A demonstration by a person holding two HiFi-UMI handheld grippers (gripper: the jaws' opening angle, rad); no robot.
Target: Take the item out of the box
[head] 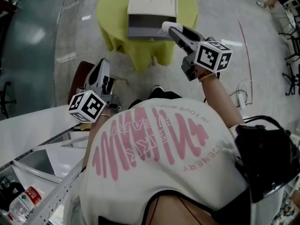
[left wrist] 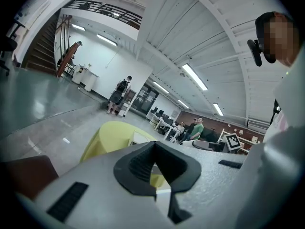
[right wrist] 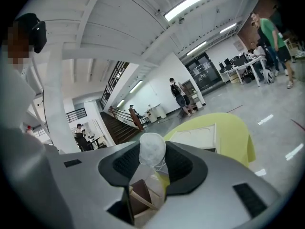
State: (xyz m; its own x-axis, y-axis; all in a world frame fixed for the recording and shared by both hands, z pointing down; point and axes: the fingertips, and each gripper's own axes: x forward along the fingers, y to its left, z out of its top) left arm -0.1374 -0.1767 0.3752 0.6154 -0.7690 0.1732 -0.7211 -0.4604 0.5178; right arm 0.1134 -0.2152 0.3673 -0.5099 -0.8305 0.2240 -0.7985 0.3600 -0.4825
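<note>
Broad hall with glossy grey floor [head: 70, 27], open on all sides of the round worktop [head: 112, 22] under yellow-green cloth. On it, grey box [head: 149, 31], cream lid [head: 152, 4] lying open behind. At the box's near right corner in the head view, right tongs [head: 171, 30] clamped on a white rounded item [right wrist: 152, 148]. Left tongs [left wrist: 153, 149] low, well short of the worktop's edge, tips together, nothing between. Distant people, desks and a staircase along the hall's far walls.
</note>
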